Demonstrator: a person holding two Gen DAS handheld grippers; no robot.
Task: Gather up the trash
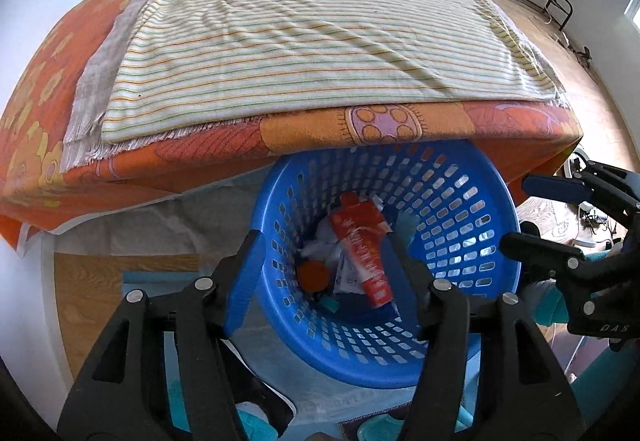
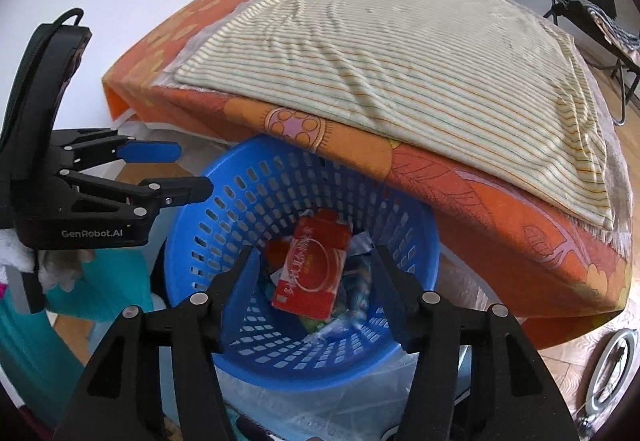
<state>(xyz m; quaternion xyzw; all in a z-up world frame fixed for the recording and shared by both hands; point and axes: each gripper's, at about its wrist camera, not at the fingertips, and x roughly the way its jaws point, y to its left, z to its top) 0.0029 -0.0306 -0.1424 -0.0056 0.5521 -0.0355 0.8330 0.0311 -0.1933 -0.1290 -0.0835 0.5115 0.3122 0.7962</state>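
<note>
Both released: left gripper (image 1: 326, 237) and right gripper (image 2: 314, 261) hang over the blue basket (image 2: 404, 225), red packet (image 2: 316, 273) inside at six o'clock of the bed (image 2: 360, 53). Withdraw straight up, clear of the rim.

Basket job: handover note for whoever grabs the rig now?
Left gripper: open, nothing between its fingers, above the blue basket.
Right gripper: open, empty, also above the basket.
Things: red box, an orange round piece and crumpled wrappers lie in the basket, which stands on the floor against the bed.
Done: that trash is in the basket.
Left: no loose trash shows on the striped cloth or elsewhere in these views; check the rest of the room.
</note>
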